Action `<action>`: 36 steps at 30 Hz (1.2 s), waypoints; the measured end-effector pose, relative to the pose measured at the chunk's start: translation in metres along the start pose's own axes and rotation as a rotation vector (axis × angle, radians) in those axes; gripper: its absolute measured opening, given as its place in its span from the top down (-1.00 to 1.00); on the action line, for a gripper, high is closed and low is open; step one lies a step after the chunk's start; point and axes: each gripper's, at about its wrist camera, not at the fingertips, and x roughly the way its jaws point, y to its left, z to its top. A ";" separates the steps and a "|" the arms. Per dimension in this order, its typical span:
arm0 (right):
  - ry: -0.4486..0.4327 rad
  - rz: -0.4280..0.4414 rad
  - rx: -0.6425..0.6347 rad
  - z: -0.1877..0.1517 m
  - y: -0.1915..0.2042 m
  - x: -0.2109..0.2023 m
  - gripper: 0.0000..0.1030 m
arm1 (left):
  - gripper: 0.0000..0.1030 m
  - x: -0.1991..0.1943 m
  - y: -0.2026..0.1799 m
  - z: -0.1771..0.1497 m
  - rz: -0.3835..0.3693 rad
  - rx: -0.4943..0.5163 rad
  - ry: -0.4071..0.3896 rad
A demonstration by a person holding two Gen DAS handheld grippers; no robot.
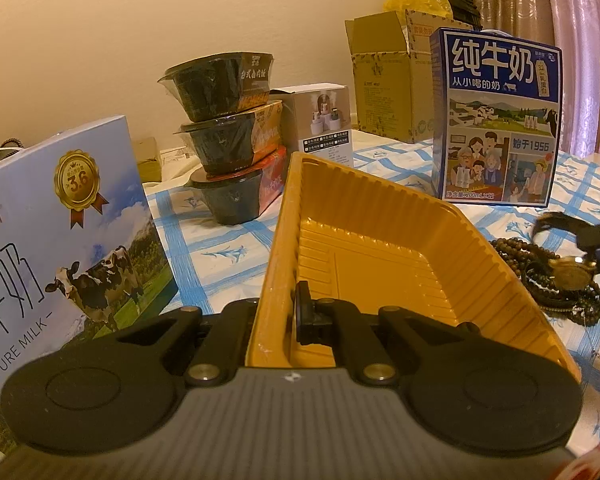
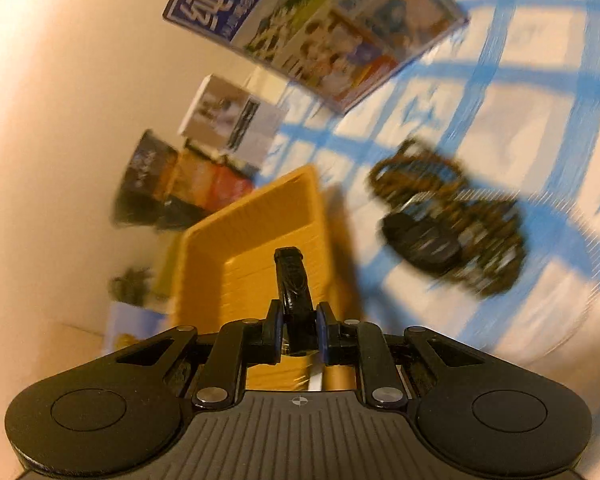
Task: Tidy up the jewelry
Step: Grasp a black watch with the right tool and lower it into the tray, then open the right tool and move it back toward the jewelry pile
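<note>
The left gripper (image 1: 278, 316) clamped the yellow tray's (image 1: 380, 248) near rim. Bead bracelets (image 1: 516, 252) and a watch (image 1: 572, 276) lay beside it.

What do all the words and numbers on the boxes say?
"纯牛奶", "从小喝的奶", "始于1956": blue milk carton.
"PURE MILK", "3.6" on a gold medal: light blue milk box.
Stacked noodle bowls: lid writing too blurred to read.
Small white box: print too small.
Cardboard box: print too small.
Right wrist view: everything smeared by motion, nothing readable.
</note>
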 end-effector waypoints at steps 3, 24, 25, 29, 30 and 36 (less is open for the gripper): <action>0.069 0.047 0.050 -0.008 0.008 0.019 0.67 | 0.93 0.000 0.000 0.000 0.000 0.001 0.001; 0.226 0.037 -0.217 -0.059 0.038 0.084 -0.18 | 0.94 -0.002 -0.003 -0.001 -0.004 -0.010 0.002; 0.225 0.032 -0.238 -0.060 0.038 0.080 -0.18 | 0.94 -0.002 -0.003 -0.001 -0.003 -0.011 0.003; 0.196 0.013 -0.325 -0.059 0.040 0.060 -0.18 | 0.94 -0.003 -0.003 -0.001 -0.002 -0.012 0.004; 0.191 0.010 -0.337 -0.059 0.037 0.055 -0.18 | 0.94 -0.003 -0.003 -0.001 -0.002 -0.012 0.004; 0.137 -0.051 -0.412 -0.059 0.027 0.021 -0.18 | 0.94 -0.003 -0.002 -0.001 0.001 -0.013 0.006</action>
